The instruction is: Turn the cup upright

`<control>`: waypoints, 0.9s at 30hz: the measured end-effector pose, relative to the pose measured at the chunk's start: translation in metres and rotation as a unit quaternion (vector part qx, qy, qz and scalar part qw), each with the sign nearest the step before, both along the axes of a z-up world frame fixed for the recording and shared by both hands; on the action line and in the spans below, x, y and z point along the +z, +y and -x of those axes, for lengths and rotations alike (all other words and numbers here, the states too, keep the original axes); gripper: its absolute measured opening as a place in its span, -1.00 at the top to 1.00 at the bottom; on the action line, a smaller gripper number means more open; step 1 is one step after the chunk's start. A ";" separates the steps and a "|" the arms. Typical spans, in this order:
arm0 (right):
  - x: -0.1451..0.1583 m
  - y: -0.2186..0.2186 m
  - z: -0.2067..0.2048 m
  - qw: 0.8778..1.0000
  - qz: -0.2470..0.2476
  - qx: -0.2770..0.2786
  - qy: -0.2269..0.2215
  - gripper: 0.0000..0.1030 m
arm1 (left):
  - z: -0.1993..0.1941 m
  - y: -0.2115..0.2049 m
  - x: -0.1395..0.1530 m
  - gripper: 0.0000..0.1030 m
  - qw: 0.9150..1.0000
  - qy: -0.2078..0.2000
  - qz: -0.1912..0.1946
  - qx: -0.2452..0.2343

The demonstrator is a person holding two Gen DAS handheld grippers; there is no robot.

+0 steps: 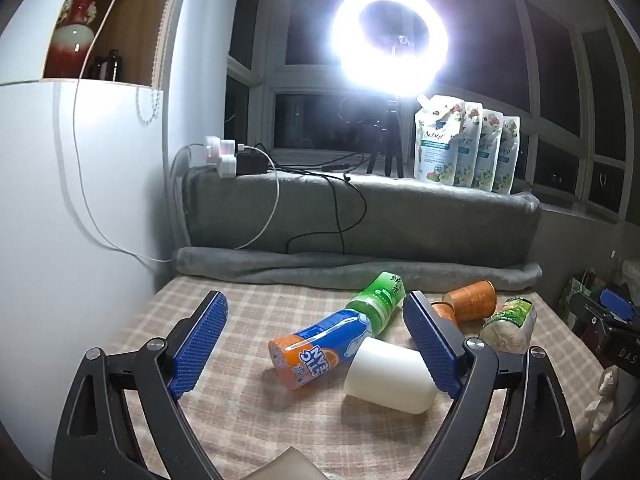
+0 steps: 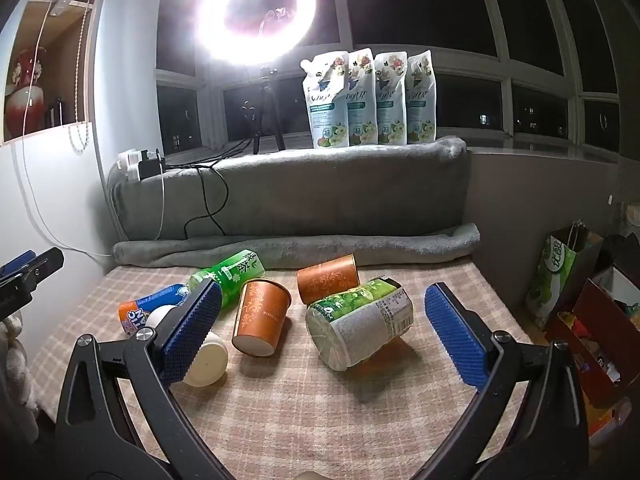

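Several cups and bottles lie on a checked cloth [image 2: 320,400]. A white cup [image 1: 390,376] lies on its side between my left gripper's fingers, near the right one; it also shows in the right wrist view [image 2: 206,356]. An orange paper cup [image 2: 262,316] stands tilted, mouth away, and a second orange cup [image 2: 328,282] lies on its side behind it. My left gripper [image 1: 316,344] is open above the cloth. My right gripper [image 2: 320,332] is open, with the tilted orange cup and a green-labelled bottle [image 2: 360,324] between its fingers.
An orange-and-blue bottle [image 1: 316,350] and a green bottle [image 1: 378,300] lie beside the white cup. A rolled grey blanket [image 2: 296,246] edges the far side. Refill pouches [image 2: 368,100] and a ring light [image 2: 256,12] stand on the sill. Bags [image 2: 560,272] sit right.
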State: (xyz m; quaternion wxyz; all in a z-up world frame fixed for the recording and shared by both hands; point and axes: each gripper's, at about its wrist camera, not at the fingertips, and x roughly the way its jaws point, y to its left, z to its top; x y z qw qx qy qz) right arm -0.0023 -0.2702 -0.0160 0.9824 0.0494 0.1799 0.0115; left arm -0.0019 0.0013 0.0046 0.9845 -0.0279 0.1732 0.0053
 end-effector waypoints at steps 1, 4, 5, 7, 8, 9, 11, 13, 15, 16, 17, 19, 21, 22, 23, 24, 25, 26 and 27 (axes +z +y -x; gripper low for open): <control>0.000 0.000 0.000 1.000 0.000 -0.001 -0.001 -1.00 | 0.001 -0.001 0.001 -0.74 1.000 -0.001 -0.001 0.000; 0.000 0.000 0.000 1.000 0.001 -0.001 -0.001 -1.00 | 0.004 0.000 0.001 -0.74 1.000 -0.003 0.000 -0.001; 0.000 0.000 0.000 1.000 0.001 -0.001 0.000 -1.00 | 0.004 0.000 0.001 -0.74 1.000 -0.002 0.000 -0.002; 0.000 0.000 0.000 1.000 0.001 -0.001 -0.001 -1.00 | 0.004 0.000 0.001 -0.74 1.000 -0.002 0.000 -0.001; 0.000 0.000 0.000 1.000 0.001 -0.001 -0.001 -1.00 | 0.004 0.000 0.001 -0.74 1.000 -0.002 0.000 -0.001; 0.000 0.000 0.000 1.000 0.001 -0.001 0.000 -1.00 | 0.004 0.000 0.001 -0.74 1.000 -0.002 0.000 -0.001; 0.000 0.001 0.000 1.000 0.001 -0.001 -0.001 -1.00 | 0.004 0.000 0.001 -0.74 1.000 -0.003 0.000 -0.001; 0.000 0.001 0.000 1.000 0.002 -0.001 -0.001 -1.00 | 0.004 0.000 0.001 -0.74 1.000 -0.002 -0.001 -0.001; 0.000 0.001 0.000 1.000 0.001 -0.001 0.000 -1.00 | 0.004 -0.001 0.001 -0.74 1.000 -0.002 0.000 -0.001; 0.000 0.001 0.000 1.000 0.002 -0.001 -0.001 -1.00 | 0.004 -0.001 0.001 -0.74 1.000 -0.002 0.000 -0.001; 0.000 0.001 0.000 1.000 0.002 -0.002 -0.001 -1.00 | 0.004 -0.001 0.001 -0.74 1.000 -0.002 0.000 -0.001; 0.000 0.000 0.000 1.000 0.001 -0.002 0.000 -1.00 | 0.004 -0.001 0.001 -0.74 1.000 -0.002 -0.001 -0.001; 0.000 0.001 0.000 1.000 0.001 -0.002 0.000 -1.00 | 0.004 -0.001 0.000 -0.74 1.000 -0.002 0.000 -0.002; -0.001 0.001 -0.001 1.000 0.002 -0.002 0.000 -1.00 | 0.005 -0.002 0.000 -0.74 1.000 -0.002 -0.001 -0.002; -0.001 0.001 0.000 1.000 0.001 -0.002 0.001 -1.00 | 0.005 -0.002 0.000 -0.74 1.000 -0.002 -0.001 -0.002; -0.001 -0.001 -0.002 1.000 0.001 -0.001 0.001 -1.00 | 0.005 -0.003 0.000 -0.74 1.000 -0.002 -0.001 -0.003; -0.001 0.000 -0.002 1.000 0.001 -0.001 0.001 -1.00 | 0.005 -0.003 0.000 -0.74 1.000 -0.002 -0.001 -0.003; -0.001 0.000 -0.002 1.000 0.000 -0.001 0.002 -1.00 | 0.005 -0.004 0.000 -0.74 1.000 -0.002 -0.001 -0.004; -0.001 0.000 -0.002 1.000 0.000 -0.002 0.002 -1.00 | 0.005 -0.004 -0.001 -0.74 1.000 -0.002 -0.002 -0.004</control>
